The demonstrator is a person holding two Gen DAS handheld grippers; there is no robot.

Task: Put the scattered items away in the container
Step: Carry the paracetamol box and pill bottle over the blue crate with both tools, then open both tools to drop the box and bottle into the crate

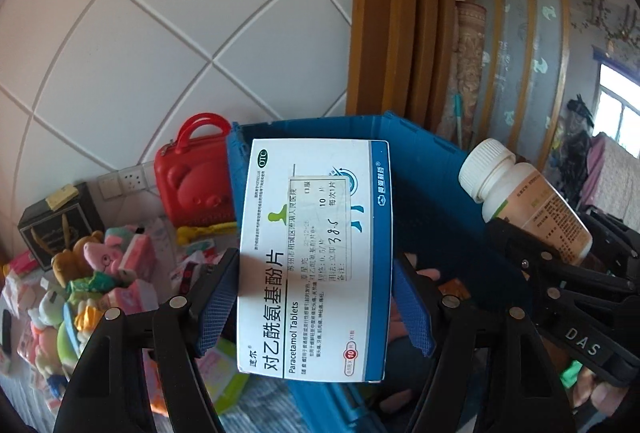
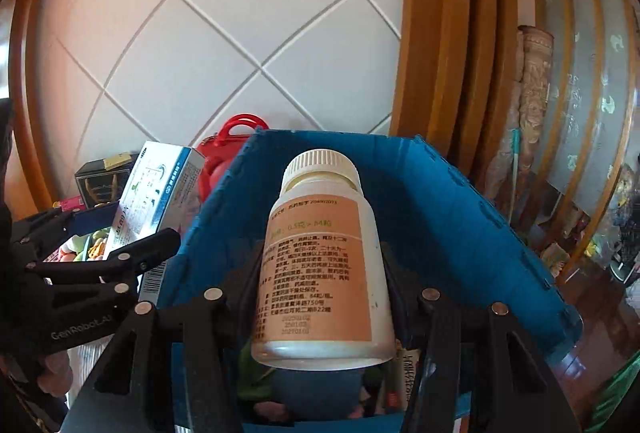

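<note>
My left gripper is shut on a white and blue paracetamol tablet box, held upright in front of the blue crate. My right gripper is shut on a white pill bottle with a tan label and ribbed white cap, held over the open blue crate. The bottle also shows in the left wrist view, to the right of the box. The box shows in the right wrist view, left of the crate. Items lie in the crate bottom, mostly hidden.
A red bear-faced case stands left of the crate against the tiled wall. A heap of plush toys and packets lies at the left, with a black box behind. A wooden door frame stands at the right.
</note>
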